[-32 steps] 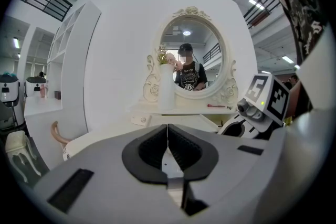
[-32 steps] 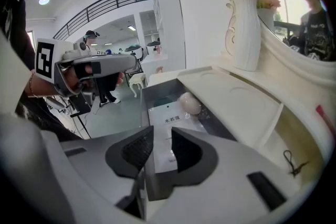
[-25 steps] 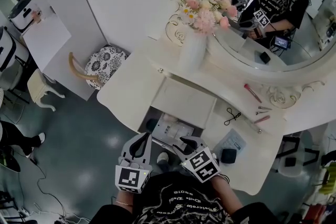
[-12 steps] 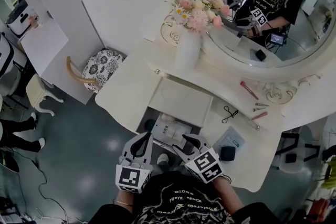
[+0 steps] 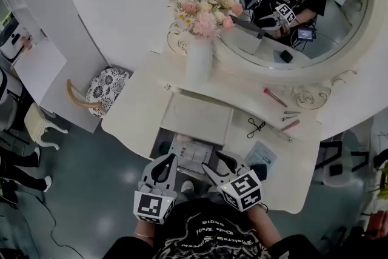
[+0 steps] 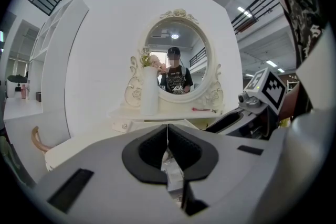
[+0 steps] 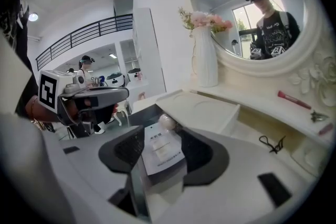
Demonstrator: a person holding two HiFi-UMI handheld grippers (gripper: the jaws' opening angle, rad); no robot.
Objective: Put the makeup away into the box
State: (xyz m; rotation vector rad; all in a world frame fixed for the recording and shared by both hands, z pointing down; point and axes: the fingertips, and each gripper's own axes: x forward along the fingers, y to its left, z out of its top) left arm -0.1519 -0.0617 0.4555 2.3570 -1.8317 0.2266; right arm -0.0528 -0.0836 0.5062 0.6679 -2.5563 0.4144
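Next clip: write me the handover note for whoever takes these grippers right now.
Left gripper: fingers shut, empty, at the front of the box.
Right gripper: fingers opening, pressing on nothing; a white packet lies in the box beneath them.
Done: packets are in the box.
Left to do: red stick, eyelash curler, pink stick, flat packet and black case lie on the table top.

packet label (image 7: 163, 148) print too small to read
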